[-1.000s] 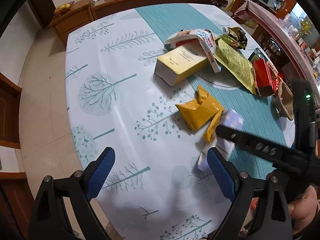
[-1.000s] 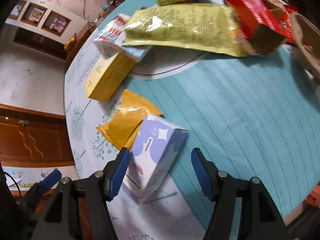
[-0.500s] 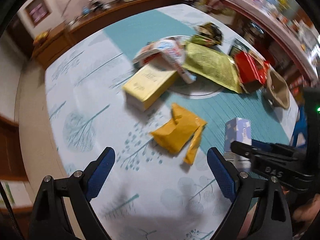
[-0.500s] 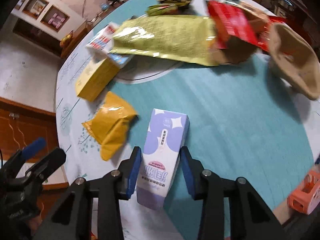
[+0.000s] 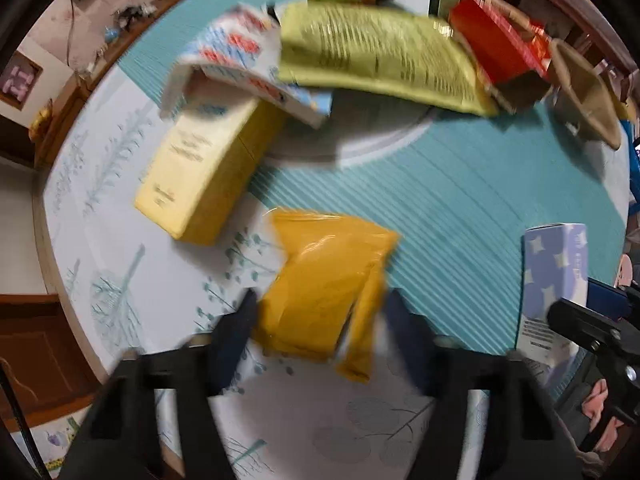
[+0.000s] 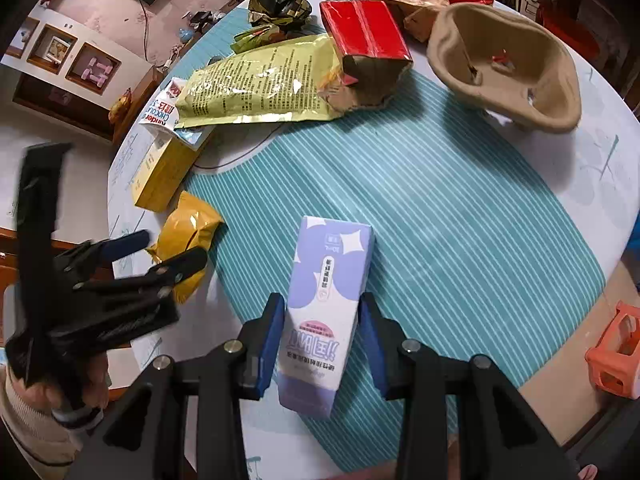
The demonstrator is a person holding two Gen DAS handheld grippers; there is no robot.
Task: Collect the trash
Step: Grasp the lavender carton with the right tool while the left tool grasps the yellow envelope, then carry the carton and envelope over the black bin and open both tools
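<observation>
right tongs (image 6: 320, 332): clamped on purple carton (image 6: 326, 300), upright on worktop (image 6: 460, 220) | left tongs (image 5: 320, 320): spread around yellow pouch (image 5: 324, 284), contact unclear, blurred

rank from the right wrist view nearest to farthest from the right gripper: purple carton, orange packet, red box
1. purple carton, between the right gripper fingers.
2. orange packet, off to the left, by the left gripper.
3. red box, far across the table, slightly right.

Carton (image 6: 326, 312) between right gripper (image 6: 320, 332) pads, pouch (image 6: 188, 240) left of it, tray (image 6: 508, 68) far behind.
</observation>
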